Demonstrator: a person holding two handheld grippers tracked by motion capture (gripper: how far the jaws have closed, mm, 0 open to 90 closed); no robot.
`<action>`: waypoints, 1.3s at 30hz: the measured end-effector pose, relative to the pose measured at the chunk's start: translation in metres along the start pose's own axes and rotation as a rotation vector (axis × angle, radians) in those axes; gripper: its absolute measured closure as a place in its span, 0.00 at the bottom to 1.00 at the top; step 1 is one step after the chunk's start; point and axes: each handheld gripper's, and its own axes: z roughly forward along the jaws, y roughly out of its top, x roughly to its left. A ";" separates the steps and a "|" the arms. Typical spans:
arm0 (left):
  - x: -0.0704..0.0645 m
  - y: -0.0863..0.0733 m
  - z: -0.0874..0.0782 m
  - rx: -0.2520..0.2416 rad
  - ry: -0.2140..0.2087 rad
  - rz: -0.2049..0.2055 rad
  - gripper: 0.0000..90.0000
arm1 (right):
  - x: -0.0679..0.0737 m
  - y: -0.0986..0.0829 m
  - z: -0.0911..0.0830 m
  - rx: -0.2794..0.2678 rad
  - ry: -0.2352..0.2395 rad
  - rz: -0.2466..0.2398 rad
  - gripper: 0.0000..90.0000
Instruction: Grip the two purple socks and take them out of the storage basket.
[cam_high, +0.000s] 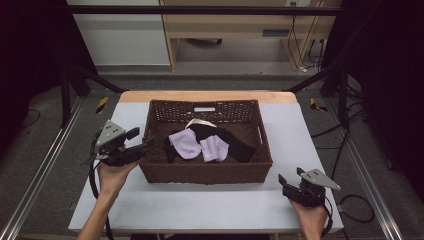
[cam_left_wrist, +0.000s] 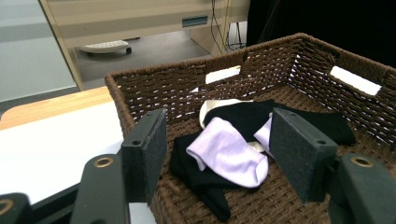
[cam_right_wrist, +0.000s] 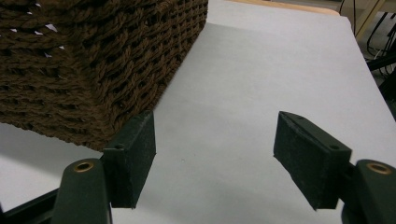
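Woven brown fibre makes up the basket (cam_high: 206, 172), which sits in the middle of the pale bench (cam_high: 200, 205) and serves as the landmark for everything else. Inside the basket lies a loose pile of socks: a lilac sock (cam_left_wrist: 229, 154) on top toward the left side, a second lilac sock (cam_high: 214, 148) just right of it, black socks (cam_high: 232, 142) spread under and behind them, and a cream sock (cam_high: 197, 122) peeking out toward the far wall. The nearer lilac sock lies folded, its long axis running roughly from the far wall toward the front left corner, rounded end nearest the front. The left claw (cam_high: 141, 145) hovers at the basket's left rim with its jaws spread apart and holding nothing, aimed at that lilac sock. The right claw (cam_high: 289, 186) waits outside the basket, beyond the front right corner and low over the bench, jaws likewise wide and empty. With the socks overlapping, a grab would probably catch the black sock beneath as well, or a jaw could snag the rim and drag the basket.
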 end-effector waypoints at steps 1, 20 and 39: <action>0.000 0.002 0.003 0.001 0.001 0.001 0.41 | 0.000 0.000 0.000 0.000 0.002 0.001 0.33; -0.007 0.022 0.063 0.040 0.039 0.041 0.42 | 0.000 0.000 0.001 0.002 0.003 -0.005 0.33; -0.009 0.020 0.132 0.206 0.085 0.115 0.42 | -0.002 0.001 0.002 0.005 0.005 -0.009 0.33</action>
